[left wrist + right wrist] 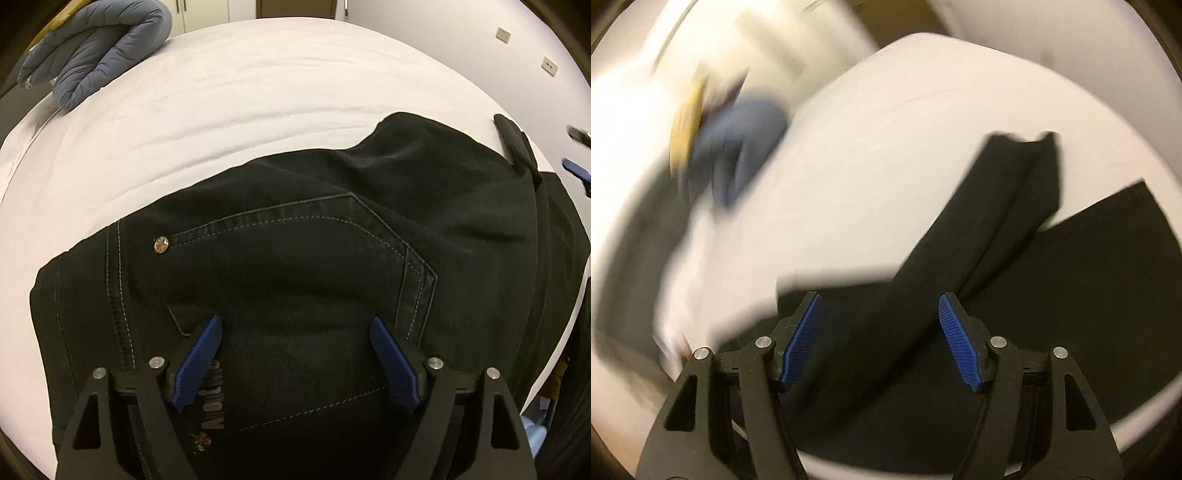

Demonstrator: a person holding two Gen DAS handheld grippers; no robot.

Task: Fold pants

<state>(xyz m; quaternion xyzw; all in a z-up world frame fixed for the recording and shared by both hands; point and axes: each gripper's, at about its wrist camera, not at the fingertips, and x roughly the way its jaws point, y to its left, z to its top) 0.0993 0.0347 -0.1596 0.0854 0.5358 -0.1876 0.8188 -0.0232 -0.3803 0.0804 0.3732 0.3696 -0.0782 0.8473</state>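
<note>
The black pants (pixel 295 240) lie on the white bed (pixel 221 92), waist directly under the released left gripper (pixel 295 362); legs stretch away beyond the empty, released right gripper (pixel 881 339)

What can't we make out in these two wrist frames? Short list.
- Left wrist view: the patch lettering on the black pants is partly behind the left gripper finger, unreadable.
- Left wrist view: right gripper is cut off by the frame edge and smeared.
- Right wrist view: motion blur smears the blue jacket and the yellowish thing beside it; unidentifiable.
- Right wrist view: pant waist lies outside the frame.
</note>
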